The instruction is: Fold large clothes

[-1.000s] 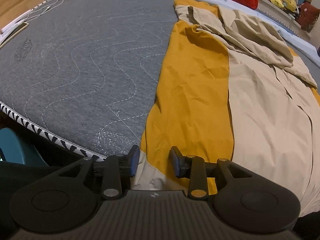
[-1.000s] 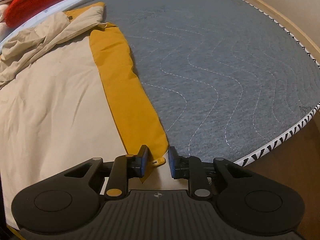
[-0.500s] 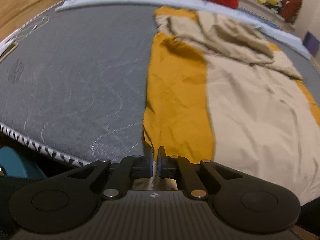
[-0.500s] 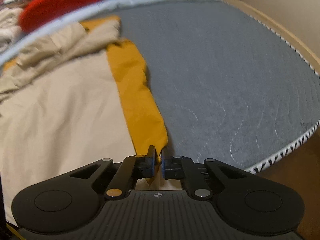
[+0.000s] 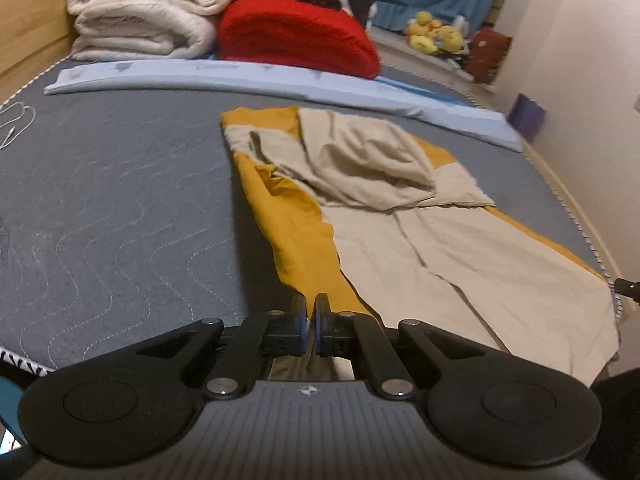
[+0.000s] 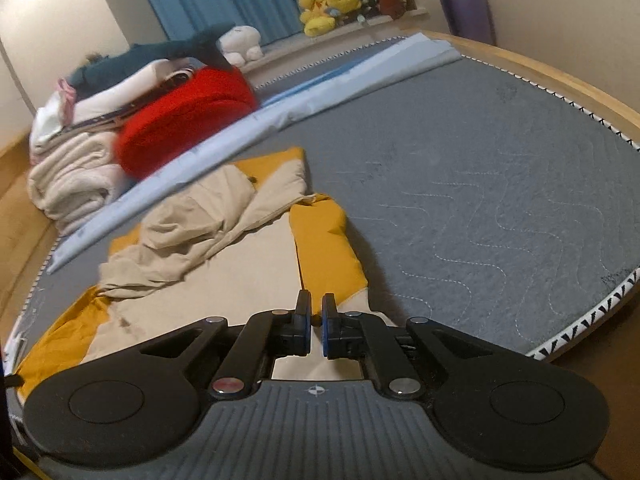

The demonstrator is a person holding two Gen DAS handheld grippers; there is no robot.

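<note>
garment (image 5: pixel 400 248): tan w/ mustard side panels, lying lengthwise on the mattress (image 5: pixel 120 200), roughly mid-bed; far end bunched near the blue strip (image 5: pixel 240 76), near end at the mattress's front edge.
left gripper (image 5: pixel 311 330): jaws nearly together, clamped on the garment's near corner, mustard edge; cloth runs down between the pads.
right gripper (image 6: pixel 316 330): jaws nearly together too, a thin bit of cloth visible between them, so prob. clamped on the other near corner, by the mustard panel.
why held so: one gripper per hem corner keeps the edge taut and square; my guess is the near end gets carried over toward the bunched end for a first fold. Corners look raised off the mattress, but how much I can't tell.
why garment is there: open mattress on both sides gives room to lay a fold flat.
left view only: full length of the garment, center seam, and a sliver of the other tool at far right edge.
right view only: mattress's right-hand rim and wooden frame (image 6: pixel 560 80); how much free mattress lies right of the garment.
both views: red blanket (image 5: pixel 296 36) and white stack (image 5: pixel 140 12) beyond the strip, well apart from the garment.
risk: bunched far end may stay lumpy under a fold.
</note>
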